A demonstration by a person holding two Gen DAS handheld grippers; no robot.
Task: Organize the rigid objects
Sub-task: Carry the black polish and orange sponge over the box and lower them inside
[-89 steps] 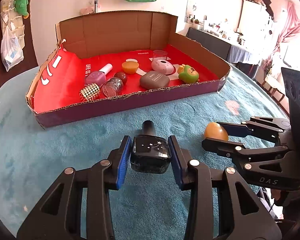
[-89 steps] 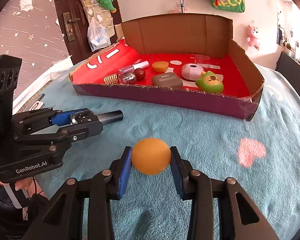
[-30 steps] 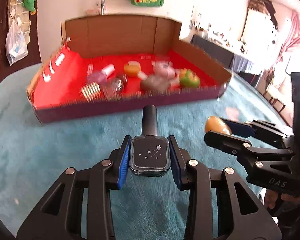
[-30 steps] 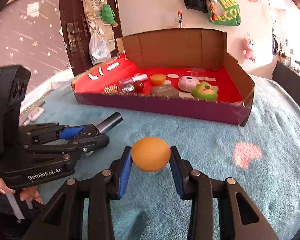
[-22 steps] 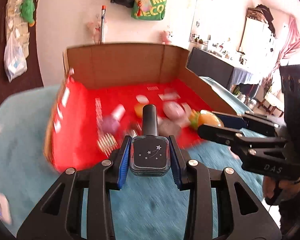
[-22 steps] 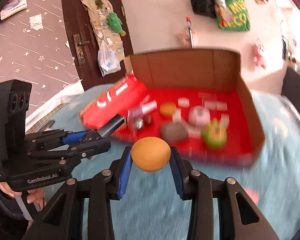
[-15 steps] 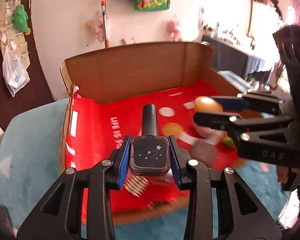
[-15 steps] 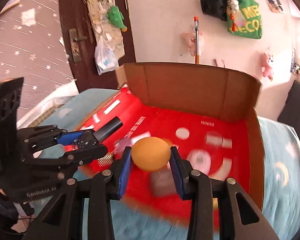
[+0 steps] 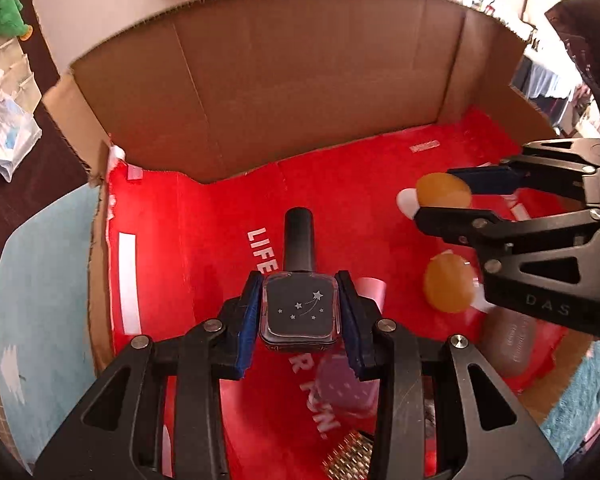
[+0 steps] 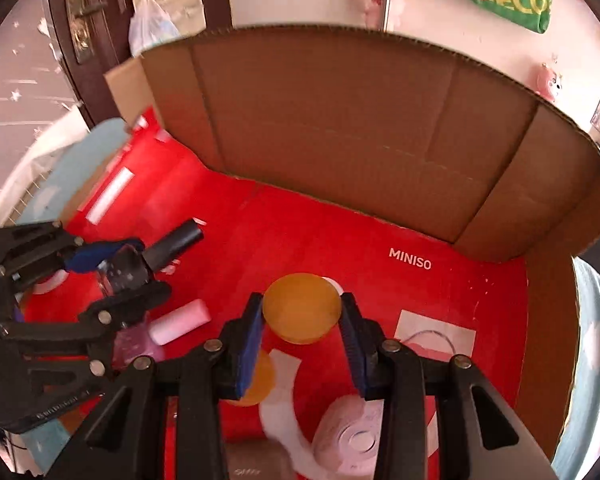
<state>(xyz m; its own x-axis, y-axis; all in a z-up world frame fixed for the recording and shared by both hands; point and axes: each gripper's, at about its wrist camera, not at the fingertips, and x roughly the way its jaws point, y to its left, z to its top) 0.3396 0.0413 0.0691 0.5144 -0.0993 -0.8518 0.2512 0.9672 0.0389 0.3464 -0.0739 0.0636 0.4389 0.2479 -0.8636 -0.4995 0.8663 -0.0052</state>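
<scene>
Several things on the red floor of the cardboard box (image 9: 260,80) are only partly legible. From the left wrist view, a pale purple object (image 9: 346,384) under the left gripper (image 9: 300,312) is blurred and half covered by a finger, a gold studded piece (image 9: 350,456) is cut off at the bottom edge, and a grey-brown case (image 9: 508,344) sits partly behind the right gripper (image 9: 444,200). From the right wrist view, a pink-white round item (image 10: 352,436) is smeared and partly hidden by the near fingers.

Closed blue pads of the left gripper clamp a dark nail polish bottle (image 9: 300,308): a squarish glass body printed with small white stars and a shooting star, with a long black cap pointing away from the camera. It is held in the air above the box's red floor, over white lettering.

Closed pads of the right gripper grip an orange ball (image 10: 302,308), smooth, matte and round, also held above the box floor, near the "MINISO" print. A second orange round object (image 9: 448,286) lies on the floor below.
</scene>
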